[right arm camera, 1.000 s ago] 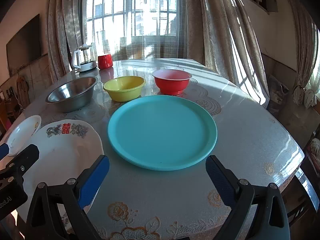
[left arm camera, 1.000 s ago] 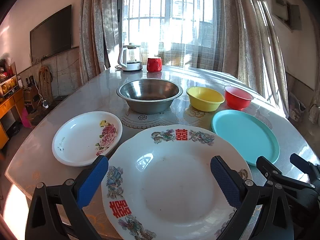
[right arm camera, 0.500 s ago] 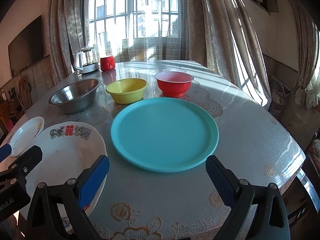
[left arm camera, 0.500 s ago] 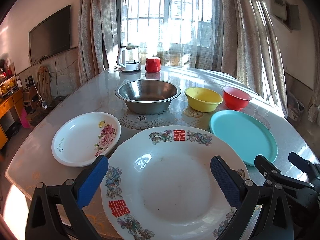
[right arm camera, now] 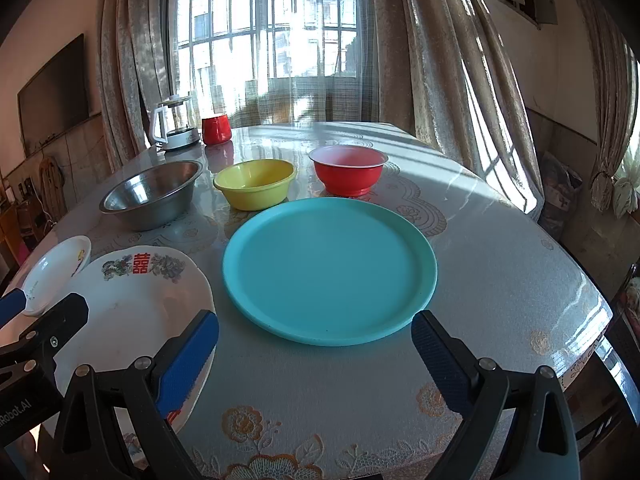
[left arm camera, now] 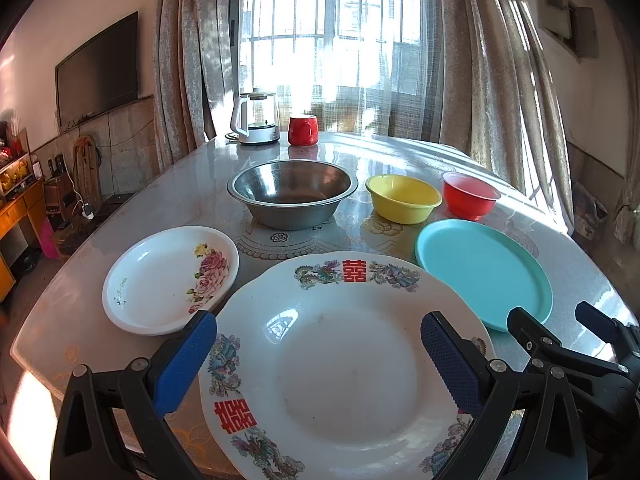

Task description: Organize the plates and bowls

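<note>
A large white plate with red characters [left arm camera: 344, 364] lies at the table's near edge, under my open left gripper [left arm camera: 318, 354]. A small white plate with roses [left arm camera: 168, 278] lies to its left. A teal plate [right arm camera: 328, 268] lies just ahead of my open, empty right gripper [right arm camera: 314, 354]; it also shows in the left wrist view [left arm camera: 484, 270]. Behind stand a steel bowl [left arm camera: 292, 192], a yellow bowl [left arm camera: 402, 198] and a red bowl [left arm camera: 470, 196]. The large white plate [right arm camera: 132, 300] and the left gripper [right arm camera: 24, 320] show in the right wrist view.
A glass kettle [left arm camera: 256, 118] and a red cup [left arm camera: 303, 130] stand at the table's far edge by the curtained window. The marble table [right arm camera: 500, 260] has a rounded edge on the right. A TV [left arm camera: 96, 76] and shelves are on the left wall.
Both grippers have drawn back a little and risen slightly; the plates sit a bit farther ahead in both views. Nothing was taken hold of or moved on the table.
</note>
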`<state>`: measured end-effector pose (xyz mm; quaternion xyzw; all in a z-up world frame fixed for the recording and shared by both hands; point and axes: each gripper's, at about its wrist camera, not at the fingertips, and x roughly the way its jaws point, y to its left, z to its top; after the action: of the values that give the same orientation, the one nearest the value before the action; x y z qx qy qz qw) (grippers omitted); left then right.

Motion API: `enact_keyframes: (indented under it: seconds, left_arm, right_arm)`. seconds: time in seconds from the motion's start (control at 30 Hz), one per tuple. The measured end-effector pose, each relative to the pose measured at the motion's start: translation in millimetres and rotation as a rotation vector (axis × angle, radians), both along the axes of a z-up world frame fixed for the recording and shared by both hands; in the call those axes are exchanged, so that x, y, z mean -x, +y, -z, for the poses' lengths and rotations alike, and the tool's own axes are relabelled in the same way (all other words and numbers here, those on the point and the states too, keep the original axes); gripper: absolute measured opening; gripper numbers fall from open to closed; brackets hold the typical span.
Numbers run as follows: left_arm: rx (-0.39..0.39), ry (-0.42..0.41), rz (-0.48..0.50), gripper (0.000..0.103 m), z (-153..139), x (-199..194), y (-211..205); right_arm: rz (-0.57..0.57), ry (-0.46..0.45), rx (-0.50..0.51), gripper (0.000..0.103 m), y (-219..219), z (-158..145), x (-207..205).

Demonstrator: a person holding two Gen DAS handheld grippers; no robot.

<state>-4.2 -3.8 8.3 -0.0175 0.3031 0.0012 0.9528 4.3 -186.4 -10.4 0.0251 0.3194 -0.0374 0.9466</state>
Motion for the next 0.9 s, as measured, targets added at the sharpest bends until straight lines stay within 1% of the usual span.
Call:
enact_keyframes:
  seconds: [0.67,0.8,0.9]
  left_arm:
    - [-0.015,0.007,0.021,0.103,1.7,-2.0,-9.3]
    - [-0.019,0.018,0.035,0.103,2.0,-5.5,-13.0]
    - [-0.012,0.024,0.069,0.103,0.5,-8.9,-16.9]
  right_arm:
    - [0.011,-0.001,-0.017,0.099,-6.9,2.6,-1.5]
    - [0.014,0.002,-0.026,0.099,-10.5,4.1,-2.8]
    - [0.008,0.009,-0.041,0.099,-16.1,4.9,-5.6]
